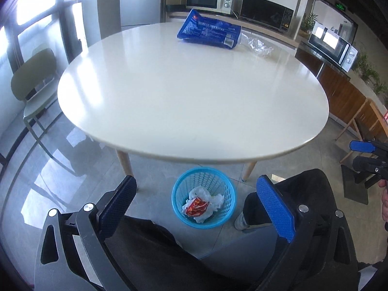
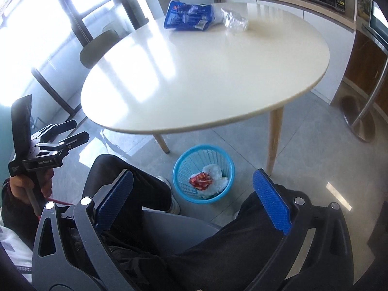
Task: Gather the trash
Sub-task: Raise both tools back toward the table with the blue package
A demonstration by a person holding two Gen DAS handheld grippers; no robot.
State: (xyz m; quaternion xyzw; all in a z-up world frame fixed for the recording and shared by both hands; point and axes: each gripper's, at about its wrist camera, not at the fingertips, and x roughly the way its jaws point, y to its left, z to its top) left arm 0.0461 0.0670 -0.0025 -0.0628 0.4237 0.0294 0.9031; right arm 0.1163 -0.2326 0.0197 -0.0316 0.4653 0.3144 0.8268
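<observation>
Both grippers, left (image 1: 196, 208) & right (image 2: 194, 201), gape wide w/ nothing held. Your clear plastic wrap (image 1: 258, 46) is flimsy & could slip from the pads; the blue bag (image 1: 209, 30) sits far off, so a stretch may shove it off the table (image 1: 169, 101).

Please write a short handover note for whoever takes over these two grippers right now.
Left gripper: open, empty, held low above the person's lap.
Right gripper: open, empty, likewise low.
Round blue plastic mesh bin stands on the floor by the near edge of the round white table; it already holds a crumpled white wrapper with red print.
Left: the blue printed plastic bag and the crumpled clear plastic film beside it, both at the table's far side.
</observation>
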